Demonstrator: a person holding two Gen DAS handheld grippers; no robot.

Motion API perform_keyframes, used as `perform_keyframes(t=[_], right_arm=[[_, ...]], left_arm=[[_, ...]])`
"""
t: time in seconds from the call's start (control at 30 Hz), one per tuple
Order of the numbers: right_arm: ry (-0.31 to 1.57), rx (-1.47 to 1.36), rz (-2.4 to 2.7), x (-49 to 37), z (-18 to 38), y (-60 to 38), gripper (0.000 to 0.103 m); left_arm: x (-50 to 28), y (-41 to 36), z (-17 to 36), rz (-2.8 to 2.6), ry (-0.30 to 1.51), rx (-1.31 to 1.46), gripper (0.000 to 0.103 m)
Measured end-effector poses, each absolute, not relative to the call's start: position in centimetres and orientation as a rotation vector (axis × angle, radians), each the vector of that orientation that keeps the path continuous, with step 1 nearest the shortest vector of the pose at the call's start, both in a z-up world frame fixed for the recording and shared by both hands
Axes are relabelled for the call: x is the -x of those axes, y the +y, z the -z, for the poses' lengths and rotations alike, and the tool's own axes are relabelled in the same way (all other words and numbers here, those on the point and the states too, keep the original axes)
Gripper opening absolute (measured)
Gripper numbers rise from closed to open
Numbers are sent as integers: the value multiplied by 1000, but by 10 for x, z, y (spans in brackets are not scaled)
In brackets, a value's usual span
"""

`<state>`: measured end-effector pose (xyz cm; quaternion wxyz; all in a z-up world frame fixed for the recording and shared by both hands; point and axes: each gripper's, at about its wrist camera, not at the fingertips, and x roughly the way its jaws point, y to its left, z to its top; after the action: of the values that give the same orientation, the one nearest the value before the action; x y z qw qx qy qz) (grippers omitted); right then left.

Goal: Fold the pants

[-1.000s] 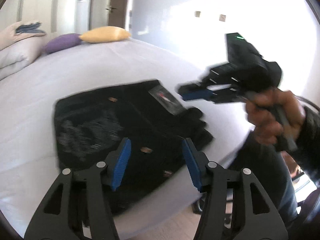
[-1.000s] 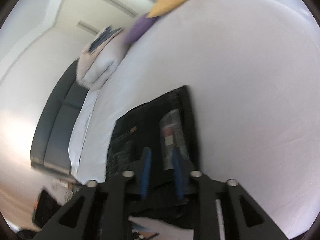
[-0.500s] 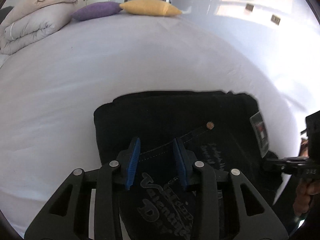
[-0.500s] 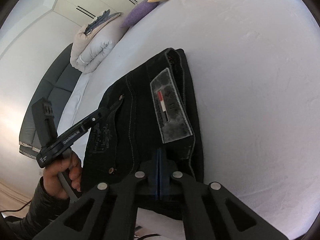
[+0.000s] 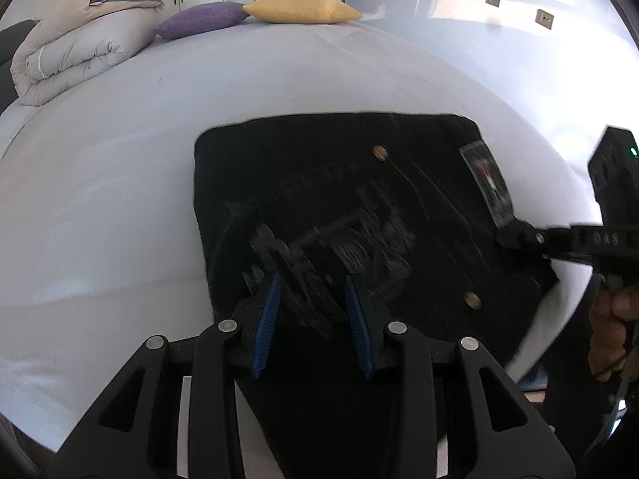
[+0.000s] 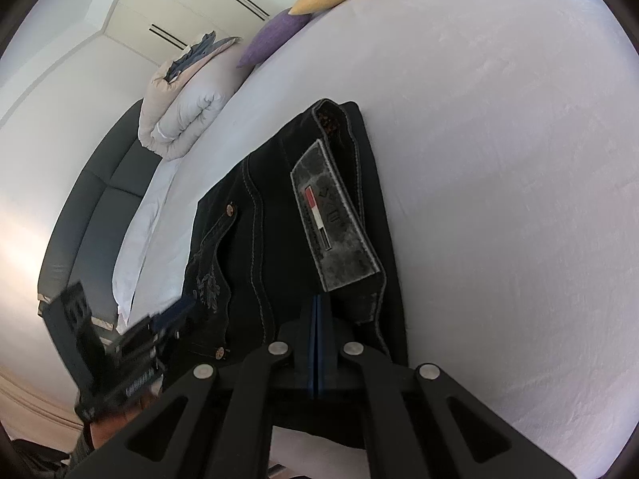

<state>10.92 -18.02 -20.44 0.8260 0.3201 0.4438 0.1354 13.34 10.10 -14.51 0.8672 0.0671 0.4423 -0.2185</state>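
The black pants [image 5: 359,199] lie folded into a thick rectangle near the front edge of the white bed [image 5: 120,179]. They also show in the right wrist view [image 6: 271,219], with a grey waistband label [image 6: 331,219]. My left gripper [image 5: 311,295] is open, its blue pads over the near left part of the pants. My right gripper [image 6: 316,311] is shut, its tips pressed at the waistband end just below the label; it also shows at the right edge of the left wrist view [image 5: 515,235]. Whether it pinches cloth I cannot tell.
A rolled duvet [image 5: 76,56], a purple pillow [image 5: 199,20] and a yellow pillow [image 5: 299,8] lie at the far end of the bed. A dark sofa [image 6: 88,207] stands beside the bed. The bed's front edge is close under both grippers.
My left gripper swung over the pants and came lower and closer. My right gripper closed fully and settled at the waistband end below the label.
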Motion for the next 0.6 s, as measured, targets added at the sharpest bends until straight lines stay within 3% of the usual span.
perform_keyframes(t=[0.6], right_arm=[[856,-627,-326,-72,204,-180,0]], left_arm=[[-108,90,143,422,914,-181,32]])
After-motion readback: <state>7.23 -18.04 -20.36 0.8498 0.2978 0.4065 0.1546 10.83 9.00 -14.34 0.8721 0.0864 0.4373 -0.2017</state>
